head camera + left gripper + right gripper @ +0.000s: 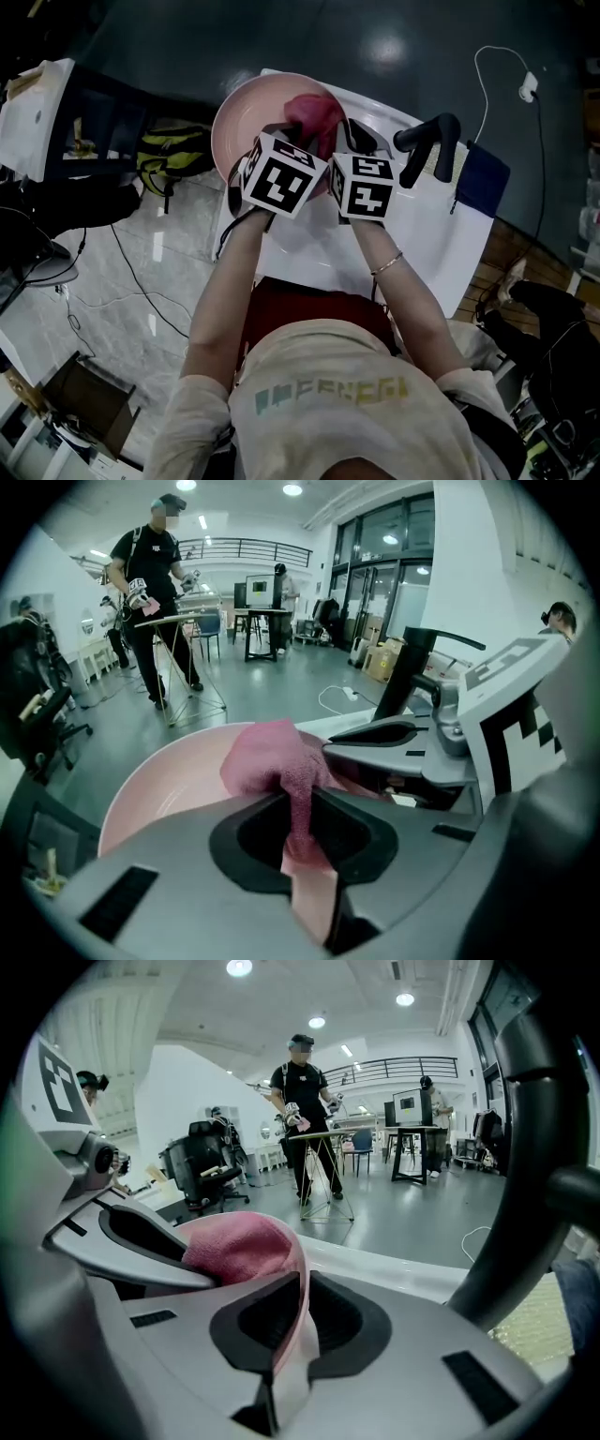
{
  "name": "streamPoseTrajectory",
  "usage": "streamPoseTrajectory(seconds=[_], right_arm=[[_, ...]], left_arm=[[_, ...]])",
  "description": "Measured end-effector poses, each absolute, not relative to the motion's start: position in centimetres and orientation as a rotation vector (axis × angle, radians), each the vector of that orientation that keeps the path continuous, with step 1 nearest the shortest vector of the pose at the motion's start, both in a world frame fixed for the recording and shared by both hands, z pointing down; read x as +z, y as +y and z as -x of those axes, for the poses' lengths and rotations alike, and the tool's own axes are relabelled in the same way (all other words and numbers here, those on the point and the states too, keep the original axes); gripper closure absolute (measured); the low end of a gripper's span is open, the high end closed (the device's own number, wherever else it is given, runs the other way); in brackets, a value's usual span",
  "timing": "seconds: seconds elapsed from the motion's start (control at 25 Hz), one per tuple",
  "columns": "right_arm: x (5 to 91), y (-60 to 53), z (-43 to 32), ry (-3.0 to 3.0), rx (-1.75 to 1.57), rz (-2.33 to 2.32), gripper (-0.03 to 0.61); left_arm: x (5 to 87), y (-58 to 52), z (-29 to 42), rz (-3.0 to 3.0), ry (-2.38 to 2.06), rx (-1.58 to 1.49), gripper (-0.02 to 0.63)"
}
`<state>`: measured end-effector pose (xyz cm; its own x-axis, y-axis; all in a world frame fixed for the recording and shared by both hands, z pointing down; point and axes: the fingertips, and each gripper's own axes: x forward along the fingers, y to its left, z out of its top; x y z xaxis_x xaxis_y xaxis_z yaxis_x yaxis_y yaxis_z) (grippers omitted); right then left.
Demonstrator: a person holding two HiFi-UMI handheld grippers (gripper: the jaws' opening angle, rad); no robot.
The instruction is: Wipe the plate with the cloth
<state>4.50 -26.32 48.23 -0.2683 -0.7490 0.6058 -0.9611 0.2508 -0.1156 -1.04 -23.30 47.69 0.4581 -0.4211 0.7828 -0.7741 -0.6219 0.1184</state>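
Pink terry cloth (272, 757) is pinched between the closed jaws of my left gripper (300, 813), bunched up against the round pale-pink plate (246, 117). My right gripper (302, 1312) is clamped on that plate's thin rim, with the cloth just beside its jaws. Both grippers sit close together, and the plate overlaps the far-left corner of the white table (441, 234).
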Motion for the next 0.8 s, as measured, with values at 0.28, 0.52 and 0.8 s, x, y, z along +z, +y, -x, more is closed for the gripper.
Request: streamPoseTrajectory(seconds=[0.28,0.52,0.8], right_arm=[[48.5,-26.5,-4.5,-2.1,0.65,-1.554,0.538],[48.4,-26.5,-4.4,-2.096,0.643,-1.549,0.537],[48.4,-26.4,-4.3,-2.089,0.64,-1.551,0.538]], left_arm=[[47.9,-23.9,4.6,-2.192,-1.088,1.04,0.546],[47.5,-23.9,7.7,-2.149,-1.164,1.045,0.546],[47.4,-23.6,10.8,-2.098,-1.249,1.031,0.546]])
